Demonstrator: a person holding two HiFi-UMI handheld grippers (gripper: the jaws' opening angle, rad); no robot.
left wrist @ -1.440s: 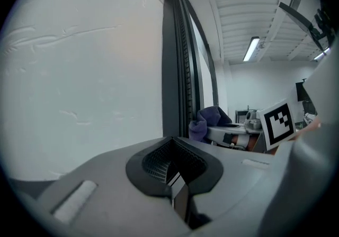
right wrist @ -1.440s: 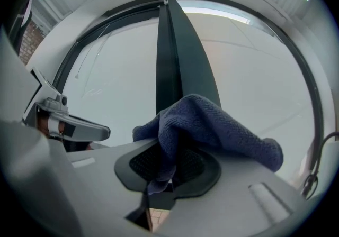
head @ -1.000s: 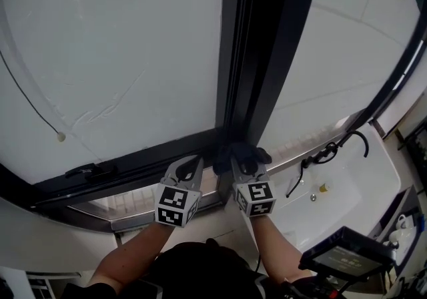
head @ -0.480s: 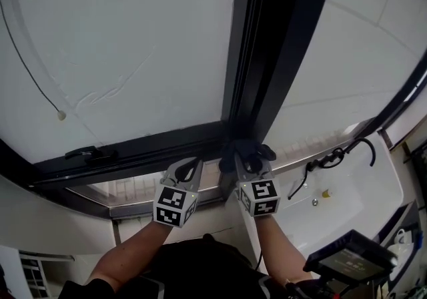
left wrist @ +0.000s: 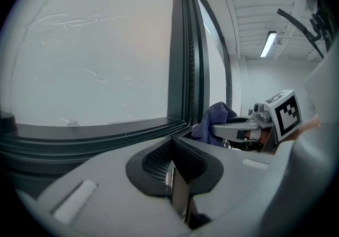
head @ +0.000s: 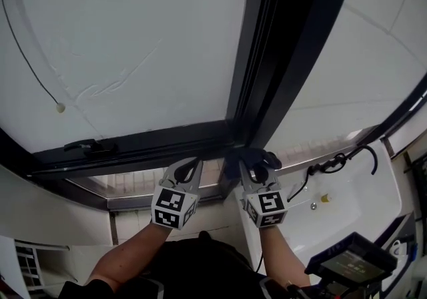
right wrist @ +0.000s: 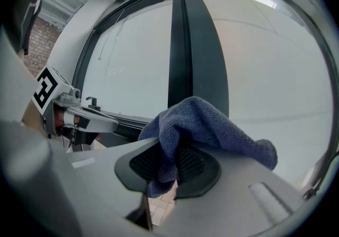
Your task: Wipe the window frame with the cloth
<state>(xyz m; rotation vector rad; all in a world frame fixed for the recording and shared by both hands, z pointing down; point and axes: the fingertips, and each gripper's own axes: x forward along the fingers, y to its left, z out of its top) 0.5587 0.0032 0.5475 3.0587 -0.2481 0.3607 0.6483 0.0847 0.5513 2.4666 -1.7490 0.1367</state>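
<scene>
While the right gripper (head: 253,172) is held at the foot of the dark window frame (head: 275,57), we see its jaws clamped on a fold of the blue cloth (right wrist: 212,125). The rest of the cloth bunches over the jaw tips toward the corner where the upright meets the lower rail (head: 147,143). From the head view the cloth appears to rest against that corner, though we cannot be sure it is pressed on the metal. The left gripper (head: 189,169) sits just beside the right one, below the rail, with its jaws brought together on nothing. We judge the wiping to be at or near its beginning, with the length of the rail and the upright yet to be covered. The risks from here lie in the grip and the spacing. Only a narrow pinch of fabric is caught, so drag along the rail could pull the cloth free. If the bunch slides back, the bare jaws could scrape the frame or strike the glass pane (head: 133,37). A leftward stroke could also knock the right gripper into the left, which is parked close in its path.
</scene>
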